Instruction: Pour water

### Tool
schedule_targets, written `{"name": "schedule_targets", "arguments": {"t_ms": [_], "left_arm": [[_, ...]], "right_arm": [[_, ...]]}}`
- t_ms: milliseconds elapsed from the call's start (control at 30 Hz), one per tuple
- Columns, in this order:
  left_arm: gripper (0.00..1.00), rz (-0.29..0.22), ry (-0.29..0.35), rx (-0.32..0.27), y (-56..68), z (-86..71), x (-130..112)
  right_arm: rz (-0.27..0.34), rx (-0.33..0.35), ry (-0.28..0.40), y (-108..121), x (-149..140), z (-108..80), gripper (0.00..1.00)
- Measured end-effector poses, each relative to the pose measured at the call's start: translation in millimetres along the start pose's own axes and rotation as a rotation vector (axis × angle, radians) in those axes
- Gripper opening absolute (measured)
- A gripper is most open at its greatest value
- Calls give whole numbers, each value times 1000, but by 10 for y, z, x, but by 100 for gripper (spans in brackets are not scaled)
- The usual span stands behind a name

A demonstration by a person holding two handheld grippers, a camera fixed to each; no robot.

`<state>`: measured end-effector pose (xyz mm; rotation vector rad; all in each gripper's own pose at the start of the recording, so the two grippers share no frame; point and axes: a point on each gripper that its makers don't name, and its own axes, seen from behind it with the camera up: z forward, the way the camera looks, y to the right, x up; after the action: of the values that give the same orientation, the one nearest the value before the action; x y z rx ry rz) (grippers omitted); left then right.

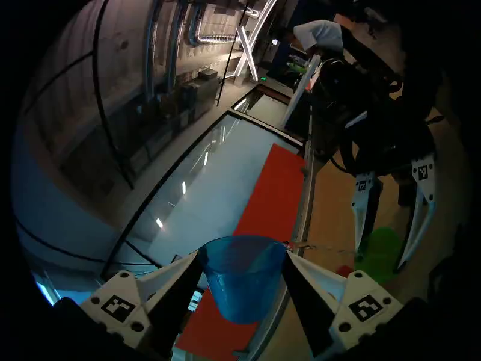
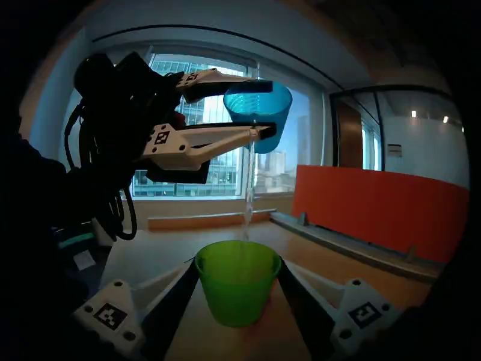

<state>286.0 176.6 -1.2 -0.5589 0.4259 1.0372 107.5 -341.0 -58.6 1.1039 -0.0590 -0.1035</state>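
My left gripper (image 1: 242, 256) is shut on a translucent blue cup (image 1: 243, 283). In the right gripper view that same gripper (image 2: 272, 107) holds the blue cup (image 2: 258, 111) high and tipped on its side. A thin stream of water (image 2: 248, 186) falls from its rim into the green cup (image 2: 238, 289) below. My right gripper (image 2: 237, 265) is shut on the green cup, upright and low over the wooden table (image 2: 337, 265). From the left gripper view, the right gripper (image 1: 380, 260) and green cup (image 1: 380, 248) sit further off at the right, with the water stream (image 1: 315, 246) reaching toward them.
An orange partition (image 2: 385, 204) runs along the table's right side, with a grey rail (image 2: 337, 237) at its foot. Large windows (image 2: 198, 162) stand behind. Dark cables and a sleeve (image 2: 102, 156) hang at the left, behind the left gripper.
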Motion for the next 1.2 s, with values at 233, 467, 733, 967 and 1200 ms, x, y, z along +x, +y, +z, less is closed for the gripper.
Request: {"name": "schedule_targets", "arguments": {"t_ms": [233, 467, 733, 967, 1200], "left_arm": [[87, 19, 8, -5, 6, 7, 33], [87, 44, 11, -2, -9, 8, 58], [87, 74, 14, 1, -22, -6, 84], [87, 95, 17, 0, -23, -20, 118], [87, 124, 15, 2, -32, -26, 133]], "right_arm": [[0, -1, 3, 7, 8, 5, 92], [-3, -4, 4, 17, 10, -2, 92], [-5, -9, 8, 24, 14, -10, 92], [-9, -12, 10, 28, 21, -21, 92], [-10, -18, 14, 50, 39, -39, 92]]}}
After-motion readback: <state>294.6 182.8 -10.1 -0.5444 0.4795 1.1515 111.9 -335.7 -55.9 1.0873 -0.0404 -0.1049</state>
